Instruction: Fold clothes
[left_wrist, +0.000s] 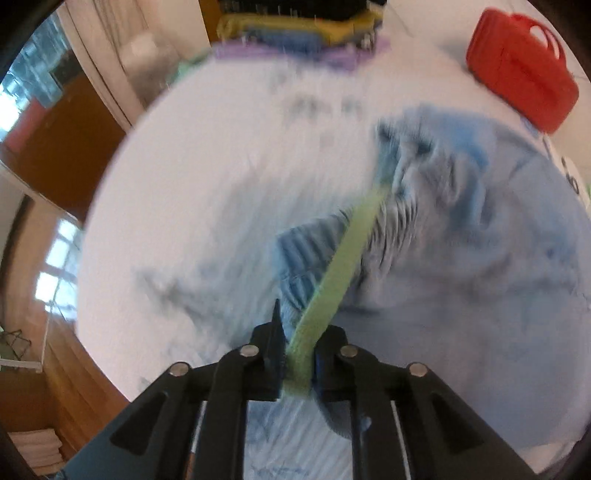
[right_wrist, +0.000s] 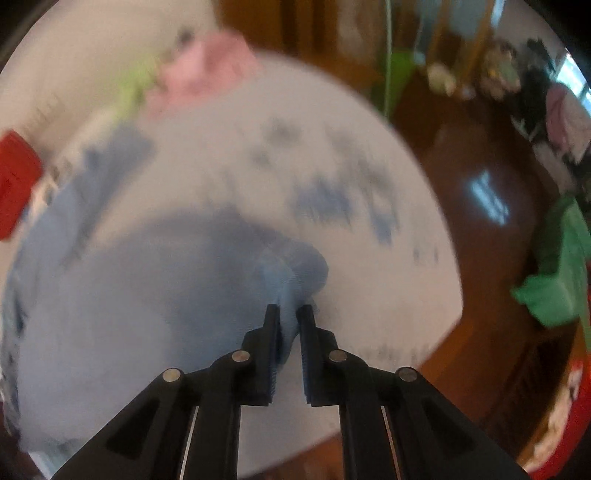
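A light blue garment (left_wrist: 461, 236) with ribbed trim and a green band (left_wrist: 332, 291) lies bunched on the round white table (left_wrist: 207, 192). My left gripper (left_wrist: 298, 334) is shut on the green band at the garment's edge, and the band runs up and away from the jaws. In the right wrist view the same blue garment (right_wrist: 122, 295) spreads to the left, and my right gripper (right_wrist: 289, 314) is shut on a ribbed blue edge of it. Both views are blurred by motion.
A red plastic case (left_wrist: 521, 70) sits at the table's far right. Folded yellow, blue and purple cloths (left_wrist: 295, 33) are stacked at the far edge. Pink and light green clothes (right_wrist: 199, 74) lie on the table. Wooden floor and green cloth (right_wrist: 557, 280) lie beyond the table's rim.
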